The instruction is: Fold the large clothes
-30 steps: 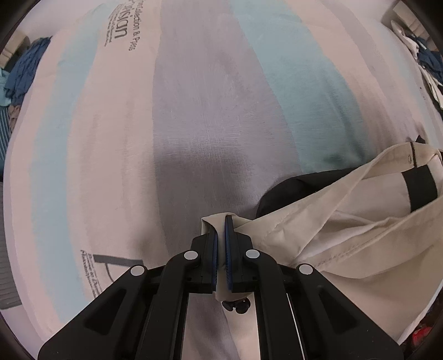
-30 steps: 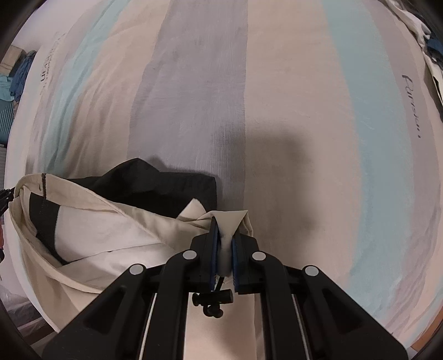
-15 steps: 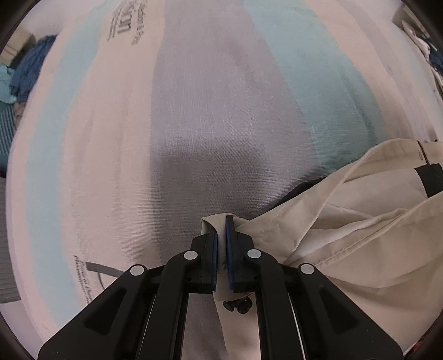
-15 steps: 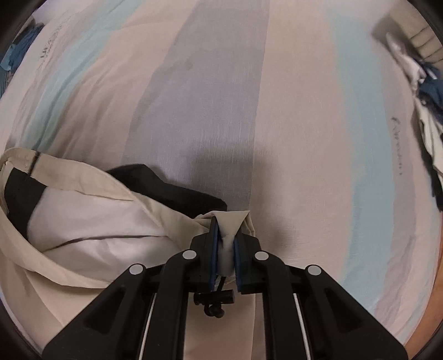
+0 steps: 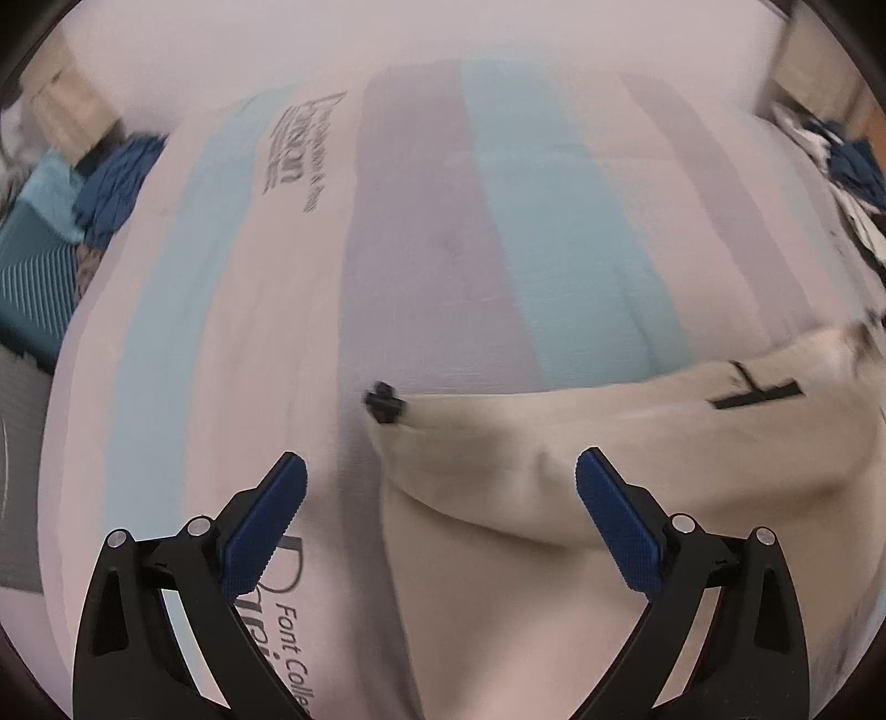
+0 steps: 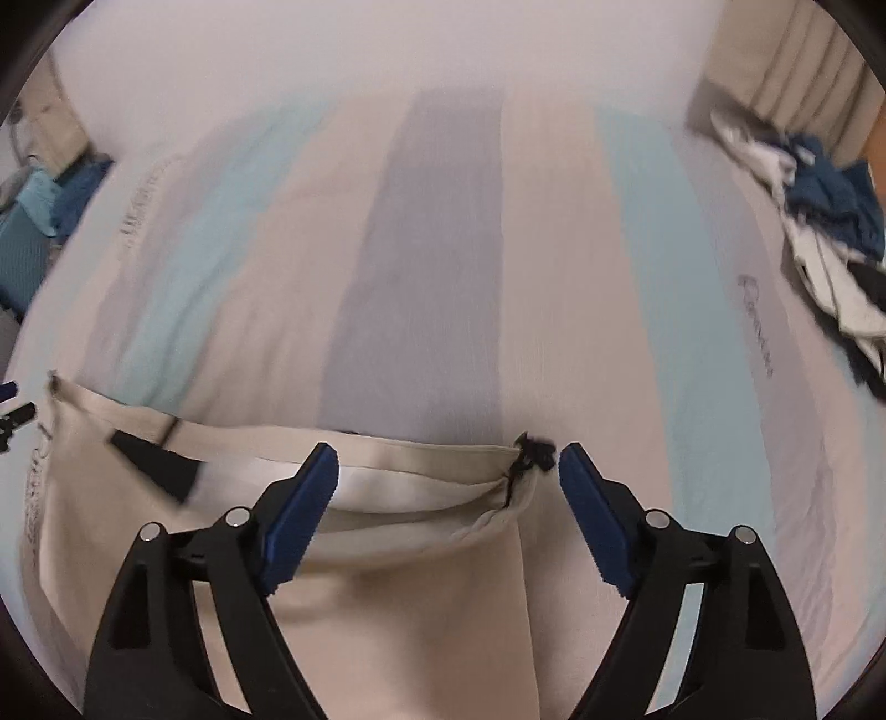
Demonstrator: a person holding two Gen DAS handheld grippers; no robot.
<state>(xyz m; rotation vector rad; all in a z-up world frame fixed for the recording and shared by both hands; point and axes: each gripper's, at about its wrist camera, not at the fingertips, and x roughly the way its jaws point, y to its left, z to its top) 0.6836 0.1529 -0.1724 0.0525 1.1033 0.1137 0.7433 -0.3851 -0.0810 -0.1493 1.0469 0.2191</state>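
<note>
A cream garment [image 5: 554,554] with black trim lies flat on the striped bed sheet [image 5: 421,249]. Its top edge runs across both views, with a black toggle at each end [image 5: 385,401] [image 6: 531,451]. My left gripper [image 5: 440,487] is open and empty above the garment's left corner. My right gripper [image 6: 448,476] is open and empty above the garment [image 6: 387,598] near its right corner. A black patch [image 6: 158,462] shows at the garment's left in the right wrist view. Both views are motion-blurred.
A pile of blue and white clothes [image 6: 819,221] lies at the bed's far right, also in the left wrist view [image 5: 847,166]. Blue and teal clothes [image 5: 94,188] sit off the bed's far left. A pale wall [image 6: 387,50] stands behind the bed.
Both grippers have opened and let go of the garment's corners, then pulled back and up. The garment now lies spread flat with its edge straight.
</note>
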